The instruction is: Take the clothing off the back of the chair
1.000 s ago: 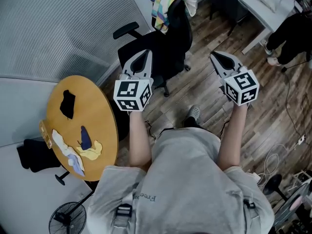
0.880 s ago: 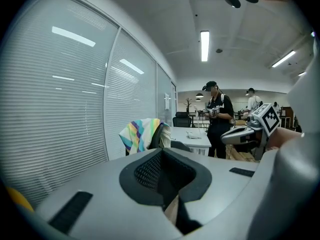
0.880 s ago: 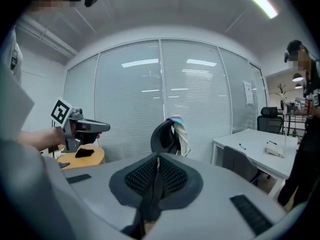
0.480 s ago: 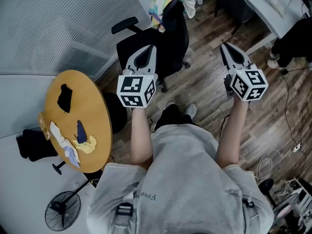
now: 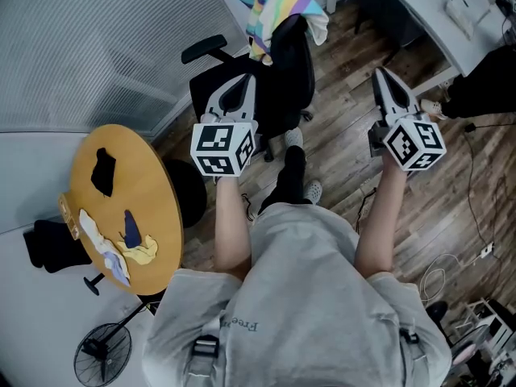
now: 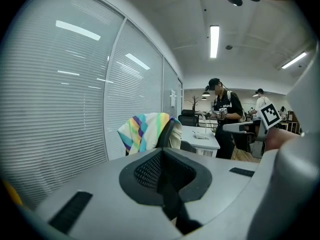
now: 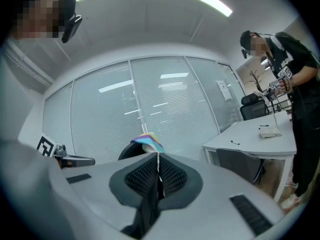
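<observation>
A rainbow-striped garment (image 5: pixel 270 2) hangs over the backrest of a black office chair (image 5: pixel 266 79) at the top of the head view. It shows as a striped cloth (image 6: pixel 145 131) ahead in the left gripper view and peeks over the jaws (image 7: pixel 148 142) in the right gripper view. My left gripper (image 5: pixel 240 87) is shut and empty, held over the chair seat short of the backrest. My right gripper (image 5: pixel 385 83) is shut and empty, out to the right of the chair over the wooden floor.
A round wooden table (image 5: pixel 121 208) with small cloth items stands at left, a floor fan (image 5: pixel 105 353) below it. Window blinds (image 5: pixel 89 39) run along the left. A white desk (image 5: pixel 435 14) and a standing person (image 6: pixel 223 116) are at right. Cables (image 5: pixel 459 256) lie on the floor.
Both grippers have drifted forward toward the chair, the right one rolling a little. The person has stepped forward, one foot now near the chair base.
</observation>
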`<state>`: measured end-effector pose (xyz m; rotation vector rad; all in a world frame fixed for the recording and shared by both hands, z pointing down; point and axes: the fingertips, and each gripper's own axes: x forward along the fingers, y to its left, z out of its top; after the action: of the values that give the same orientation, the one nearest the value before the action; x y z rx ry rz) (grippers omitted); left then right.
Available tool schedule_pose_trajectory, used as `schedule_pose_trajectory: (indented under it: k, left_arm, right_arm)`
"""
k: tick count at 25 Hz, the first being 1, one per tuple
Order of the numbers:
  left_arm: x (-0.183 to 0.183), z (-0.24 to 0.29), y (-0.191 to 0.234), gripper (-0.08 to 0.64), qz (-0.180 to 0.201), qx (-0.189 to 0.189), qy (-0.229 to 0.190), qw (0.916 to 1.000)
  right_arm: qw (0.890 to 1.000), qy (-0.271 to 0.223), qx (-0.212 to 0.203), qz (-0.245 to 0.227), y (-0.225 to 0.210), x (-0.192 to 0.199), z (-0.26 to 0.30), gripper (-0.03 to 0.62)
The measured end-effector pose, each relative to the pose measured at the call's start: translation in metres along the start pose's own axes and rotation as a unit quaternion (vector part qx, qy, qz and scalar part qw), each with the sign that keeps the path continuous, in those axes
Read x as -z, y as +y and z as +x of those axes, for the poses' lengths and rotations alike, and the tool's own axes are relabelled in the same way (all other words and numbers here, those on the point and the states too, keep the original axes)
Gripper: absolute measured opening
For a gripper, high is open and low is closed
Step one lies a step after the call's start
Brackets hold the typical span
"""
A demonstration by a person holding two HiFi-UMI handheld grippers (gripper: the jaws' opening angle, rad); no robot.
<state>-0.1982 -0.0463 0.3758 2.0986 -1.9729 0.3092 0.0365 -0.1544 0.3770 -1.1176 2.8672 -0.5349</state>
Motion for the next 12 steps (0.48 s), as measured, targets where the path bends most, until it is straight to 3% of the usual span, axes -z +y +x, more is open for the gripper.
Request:
schedule_pose_trajectory:
  k: [3, 7, 12]
  left_arm:
    - [-0.010, 0.019, 0.014, 0.029, -0.005, 0.000, -0.010, 0.9999]
    - [-0.024, 0.049, 0.038, 0.029, -0.014, 0.002, -0.020, 0.9997]
    - [-0.043, 0.085, 0.073, 0.029, -0.031, 0.001, -0.033, 0.9990]
  right_arm:
    - [0.999, -0.029, -0.011, 0.020, -0.008, -0.015, 0.019, 0.026]
    - [0.999, -0.025, -0.032, 0.003, -0.013, -0.027, 0.057, 0.025]
    - [0.991, 0.012, -0.131, -0.028, -0.012, -0.046, 0.112, 0.025]
